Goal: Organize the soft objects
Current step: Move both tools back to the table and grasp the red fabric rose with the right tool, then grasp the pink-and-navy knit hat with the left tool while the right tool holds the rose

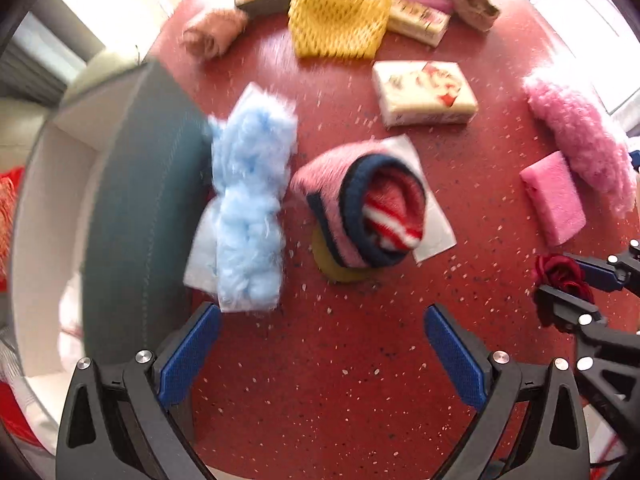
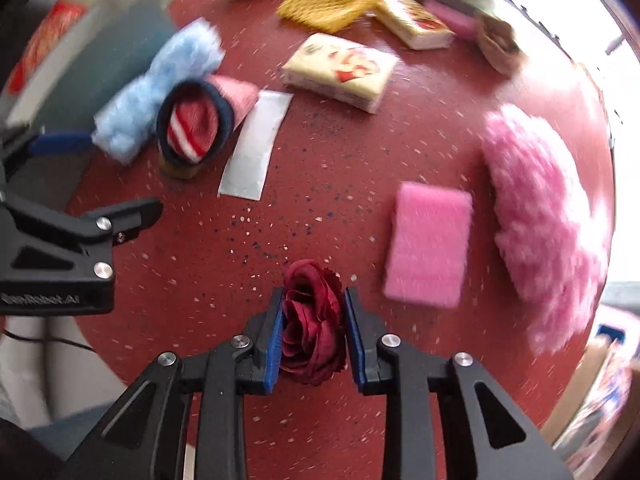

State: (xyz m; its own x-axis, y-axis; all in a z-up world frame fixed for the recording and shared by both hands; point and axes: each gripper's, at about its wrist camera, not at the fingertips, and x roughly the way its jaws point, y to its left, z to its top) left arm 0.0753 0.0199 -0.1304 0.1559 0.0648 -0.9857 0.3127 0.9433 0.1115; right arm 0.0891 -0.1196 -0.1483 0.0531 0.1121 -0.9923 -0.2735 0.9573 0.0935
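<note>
A dark red fabric rose (image 2: 314, 320) sits between the blue pads of my right gripper (image 2: 314, 296), which is shut on it just above the red speckled table (image 2: 320, 208). In the left wrist view the same rose (image 1: 560, 274) and right gripper (image 1: 572, 280) show at the right edge. My left gripper (image 1: 322, 320) hangs open over bare table, its fingers (image 1: 192, 356) empty. Ahead of it lie a fluffy light blue piece (image 1: 250, 204) and a rolled pink sock with red-white stripes (image 1: 360, 204).
A grey-green bin (image 1: 140, 216) with white inside stands at the left. A pink sponge (image 2: 430, 244), a fuzzy pink cloth (image 2: 540, 216), tissue packs (image 1: 424, 92), a yellow foam net (image 1: 340, 16), a white strip (image 2: 256, 146) and brown rolls lie around; a tray stands at the back.
</note>
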